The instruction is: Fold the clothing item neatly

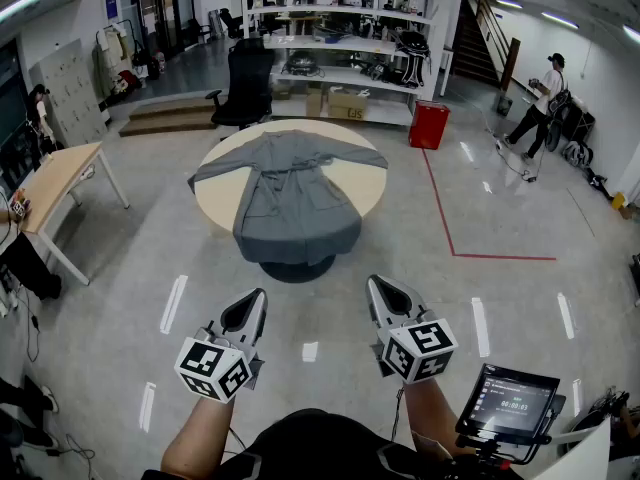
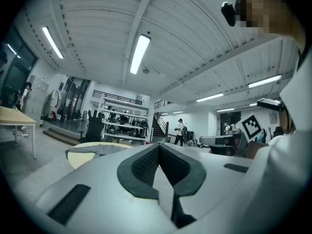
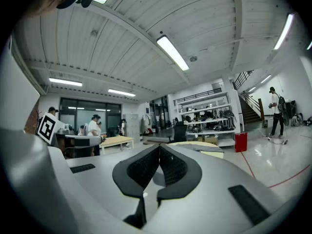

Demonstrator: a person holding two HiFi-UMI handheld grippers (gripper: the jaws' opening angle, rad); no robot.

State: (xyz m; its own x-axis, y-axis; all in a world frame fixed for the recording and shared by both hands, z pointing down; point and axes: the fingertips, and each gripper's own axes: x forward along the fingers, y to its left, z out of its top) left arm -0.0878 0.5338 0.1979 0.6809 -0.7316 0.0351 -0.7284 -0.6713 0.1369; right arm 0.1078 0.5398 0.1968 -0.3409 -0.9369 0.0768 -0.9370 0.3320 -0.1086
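A gray garment (image 1: 290, 193) is lying spread flat on the round tabletop (image 1: 357, 181). Its collar is pointing toward the tabletop's far side, its sleeves are stretching out toward the left and right edges, and its hem is hanging over the near edge, covering part of the pedestal below. The left tongs (image 1: 258, 295) and the right tongs (image 1: 374, 284) are hovering side by side, well short of the tabletop's near edge and above the bare floor, both pointing level toward the tabletop. Each gripper view is showing its dark ribbed pads meeting at the tips with nothing between them, so both tongs are closed and empty, and neither is touching the garment. Beyond the tabletop's far edge a black office chair (image 1: 243, 88) is standing, with a white shelving rack (image 1: 340, 43) loaded with equipment behind it. A red bin (image 1: 428, 125) is sitting off the tabletop's far right side, and a red floor line (image 1: 441, 211) is running along its right. A wooden desk (image 1: 57, 181) is standing well apart to the tabletop's left.
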